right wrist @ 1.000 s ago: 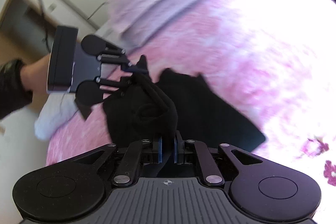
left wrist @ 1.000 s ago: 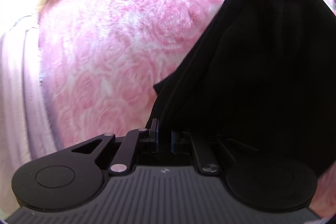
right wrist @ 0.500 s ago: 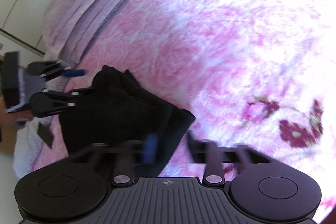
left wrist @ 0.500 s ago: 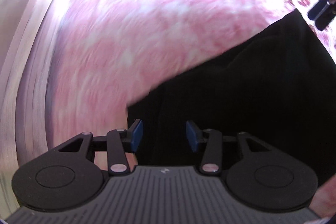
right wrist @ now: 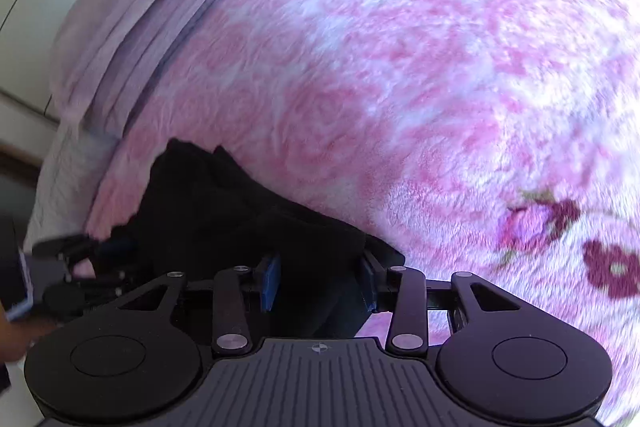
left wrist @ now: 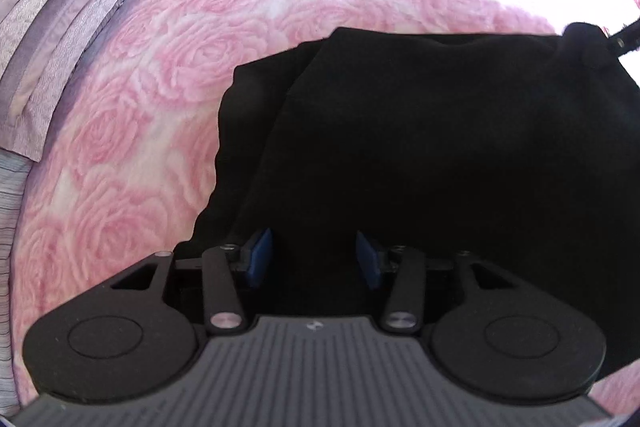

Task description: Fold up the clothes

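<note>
1. Left wrist view: the left gripper point(left wrist: 315, 259) sits at the bottom centre of the frame, its blue pads point(left wrist: 260, 257) set apart with black cloth showing between them.
2. Its jaws have just been opening, and no pad presses on the cloth, so the jaws stand open over the black garment point(left wrist: 440, 147).
3. That garment fills the centre and right of the frame, lying in loose layers on the pink rose-patterned blanket point(left wrist: 152, 99).
4. A folded edge runs from the upper middle down toward the left pad.
5. At the upper left lies a mauve striped bedcover point(left wrist: 52, 7) beside the blanket.
6. At the far right edge a dark piece of the other tool just shows at the garment's upper corner.
7. Right wrist view: the right gripper point(right wrist: 320, 283) is at the bottom centre, its jaws parted after having just been closing.
8. A corner of the black garment point(right wrist: 224, 219) lies between its pads, but whether they press on it I cannot tell; a clear gap shows.
9. The garment lies in the lower left of this frame on the blanket point(right wrist: 400, 67), which shows dark red flowers point(right wrist: 612, 269) at the right.
10. The left gripper point(right wrist: 92, 267) appears blurred at the lower left edge, at the garment's far side.
</note>
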The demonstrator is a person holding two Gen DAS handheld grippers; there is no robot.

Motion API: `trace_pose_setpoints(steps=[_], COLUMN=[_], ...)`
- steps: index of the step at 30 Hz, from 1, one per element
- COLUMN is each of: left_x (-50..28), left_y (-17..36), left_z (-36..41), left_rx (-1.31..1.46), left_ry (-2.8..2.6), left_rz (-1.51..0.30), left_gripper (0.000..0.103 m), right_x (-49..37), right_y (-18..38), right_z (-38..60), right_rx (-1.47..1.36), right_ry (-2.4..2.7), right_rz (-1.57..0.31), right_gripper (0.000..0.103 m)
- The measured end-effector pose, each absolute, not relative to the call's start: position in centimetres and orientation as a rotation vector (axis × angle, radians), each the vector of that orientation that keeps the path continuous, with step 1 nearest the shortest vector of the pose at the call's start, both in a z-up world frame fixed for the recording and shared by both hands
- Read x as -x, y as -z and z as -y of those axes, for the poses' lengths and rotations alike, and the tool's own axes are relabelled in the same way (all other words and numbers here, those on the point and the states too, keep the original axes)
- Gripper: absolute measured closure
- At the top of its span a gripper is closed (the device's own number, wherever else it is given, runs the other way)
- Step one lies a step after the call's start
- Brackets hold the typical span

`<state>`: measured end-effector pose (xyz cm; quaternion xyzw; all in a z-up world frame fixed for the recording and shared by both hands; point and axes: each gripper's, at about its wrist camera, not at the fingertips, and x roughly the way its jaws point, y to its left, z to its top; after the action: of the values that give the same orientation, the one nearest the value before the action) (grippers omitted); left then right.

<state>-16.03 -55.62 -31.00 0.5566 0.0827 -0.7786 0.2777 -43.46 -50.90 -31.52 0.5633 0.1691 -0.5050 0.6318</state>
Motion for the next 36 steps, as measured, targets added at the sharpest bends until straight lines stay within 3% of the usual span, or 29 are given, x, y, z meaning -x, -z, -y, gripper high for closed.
trace_pose_setpoints(steps=[10, 14, 20, 23, 31, 36], left_x=[12.0, 12.0, 12.9, 12.8, 13.6, 16.7], left_y=[24.9, 25.4, 28.7, 28.4, 24.4, 25.4], left_z=[51.5, 48.5, 47.4, 47.4, 43.5, 40.0], left_rx=[-1.402, -1.399, -1.433, -1.422, -1.328, -1.314], left_ry=[2.017, 1.994, 1.953, 1.95, 2.011, 2.113], left_rz=[-0.346, -0.424, -0.444, -0.458, -0.432, -0.506], left_gripper=[0.066, 0.066, 0.069, 0.069, 0.069, 0.068], right_x=[42.2, 39.2, 35.6, 37.0, 39.4, 38.3], right_y=[25.0, 22.8, 28.2, 29.8, 27.2, 25.6], right_z=[48.6, 47.7, 47.9, 47.8, 46.9, 46.9], right_rx=[-1.204, -1.077, -1.132, -1.232, -1.23, -1.16], right_ry=[1.212, 1.114, 0.952, 0.952, 1.035, 0.996], right_rz=[-0.363, -0.401, -0.591, -0.558, -0.558, -0.501], right_gripper=[0.063, 0.063, 0.063, 0.063, 0.062, 0.062])
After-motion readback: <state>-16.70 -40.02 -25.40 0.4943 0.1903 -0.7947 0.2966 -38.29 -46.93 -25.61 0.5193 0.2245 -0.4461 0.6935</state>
